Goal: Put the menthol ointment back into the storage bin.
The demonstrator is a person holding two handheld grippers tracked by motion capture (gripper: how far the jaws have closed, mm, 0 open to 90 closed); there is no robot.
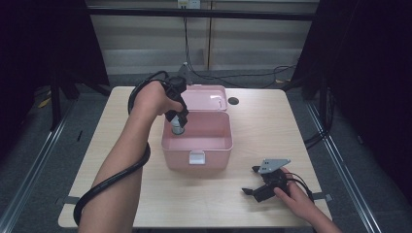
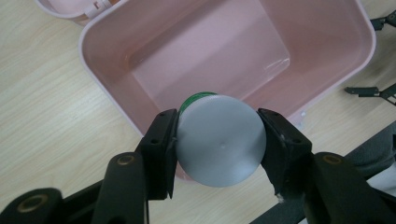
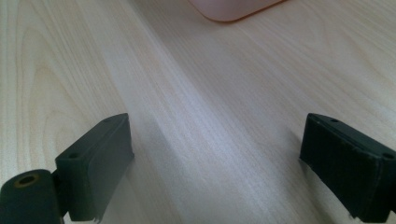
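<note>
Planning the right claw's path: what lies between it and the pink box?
Bare table between right claw and box, seen in the high view.

pink box (image 1: 197, 145) mid-table, open-topped | bare table (image 1: 272, 126) right

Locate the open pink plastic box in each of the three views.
High view: the open pink plastic box sits mid-table, lid back, left tool above it.
Left gripper view: box across the top, beyond the grey-capped bottle.
Right gripper view: one rounded corner at top centre.
Shared landmark: the pale wooden table.
</note>
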